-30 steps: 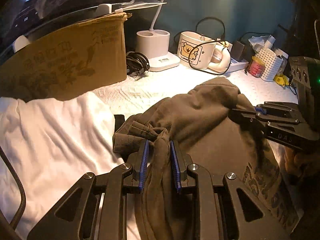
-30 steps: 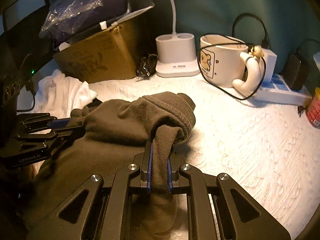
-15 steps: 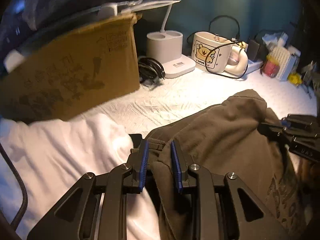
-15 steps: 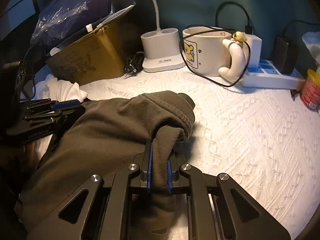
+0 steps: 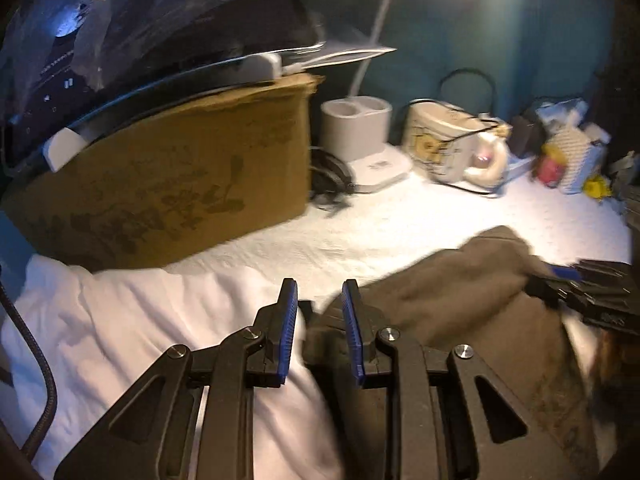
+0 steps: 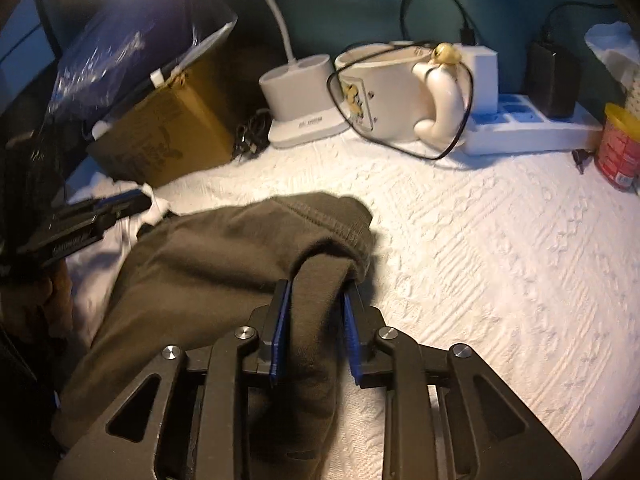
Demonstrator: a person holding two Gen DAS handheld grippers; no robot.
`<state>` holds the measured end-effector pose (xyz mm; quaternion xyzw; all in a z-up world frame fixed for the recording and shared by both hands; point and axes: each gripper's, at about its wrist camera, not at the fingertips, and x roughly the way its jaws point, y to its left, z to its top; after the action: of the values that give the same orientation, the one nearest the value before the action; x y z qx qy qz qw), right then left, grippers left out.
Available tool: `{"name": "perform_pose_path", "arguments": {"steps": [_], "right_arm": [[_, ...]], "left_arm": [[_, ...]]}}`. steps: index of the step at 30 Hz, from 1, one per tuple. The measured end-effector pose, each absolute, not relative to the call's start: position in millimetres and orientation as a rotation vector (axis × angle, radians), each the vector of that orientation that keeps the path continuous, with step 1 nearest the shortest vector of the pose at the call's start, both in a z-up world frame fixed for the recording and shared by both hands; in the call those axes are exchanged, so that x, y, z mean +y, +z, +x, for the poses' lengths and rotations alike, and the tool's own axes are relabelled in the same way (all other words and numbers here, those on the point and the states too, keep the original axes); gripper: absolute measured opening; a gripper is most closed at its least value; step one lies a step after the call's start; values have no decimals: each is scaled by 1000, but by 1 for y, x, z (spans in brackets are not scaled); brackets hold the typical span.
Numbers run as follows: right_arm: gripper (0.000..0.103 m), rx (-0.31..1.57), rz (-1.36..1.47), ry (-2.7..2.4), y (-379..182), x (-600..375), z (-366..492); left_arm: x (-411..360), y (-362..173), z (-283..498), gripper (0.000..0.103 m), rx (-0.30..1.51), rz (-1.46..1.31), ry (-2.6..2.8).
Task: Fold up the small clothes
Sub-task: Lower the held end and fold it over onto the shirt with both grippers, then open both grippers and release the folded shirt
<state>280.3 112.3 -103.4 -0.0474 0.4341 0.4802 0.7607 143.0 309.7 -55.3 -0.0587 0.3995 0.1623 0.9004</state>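
While the right gripper's (image 6: 314,320) jaws were opening, a thick fold of the brown garment (image 6: 208,264) was seen lying between the blue pads; a sliver of space showed at the right pad, so the cloth was judged to be coming free rather than pinched. At the left gripper (image 5: 319,328), the jaws were found narrowly parted, with the garment's dark edge just behind and below the gap; whether any cloth was caught there could not be told, the frame being blurred.

Beyond the jaws, the garment was spread on the white textured cover (image 6: 500,260) of the bench, its ribbed hem doubled over at the far end and one side lapping onto a white cloth (image 5: 140,320). A cardboard box (image 5: 180,184), a lamp base (image 6: 304,92), a mug (image 6: 384,92) with a black cable looped round it and a power strip (image 6: 520,120) were ranged well behind it.

The garment was judged light, soft and limp, of fleecy knit that would sag and drape wherever it was not supported, and neither slippery nor fragile. Two layers were thought bulky enough to spring open when released. A hold at the ribbed hem or at a corner was considered best, one gripper at each end of an edge, so that the fold could be carried flat. A pinch at mid-panel was expected only to bunch the fabric.
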Motion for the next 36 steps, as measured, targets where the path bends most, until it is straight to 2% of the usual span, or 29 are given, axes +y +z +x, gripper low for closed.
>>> {"name": "perform_pose_path", "arguments": {"steps": [3,14,36], "right_arm": [[39,964,-105,1030,-103,115,288],[40,976,-4,1068,-110,132,308],[40,895,-94,989,-86,106,273]], "left_arm": [[297,-59,142,24,839,-121,288],[291,-91,149,24,933,-130,255],[261,-58,108,25,858,-194,140]]}}
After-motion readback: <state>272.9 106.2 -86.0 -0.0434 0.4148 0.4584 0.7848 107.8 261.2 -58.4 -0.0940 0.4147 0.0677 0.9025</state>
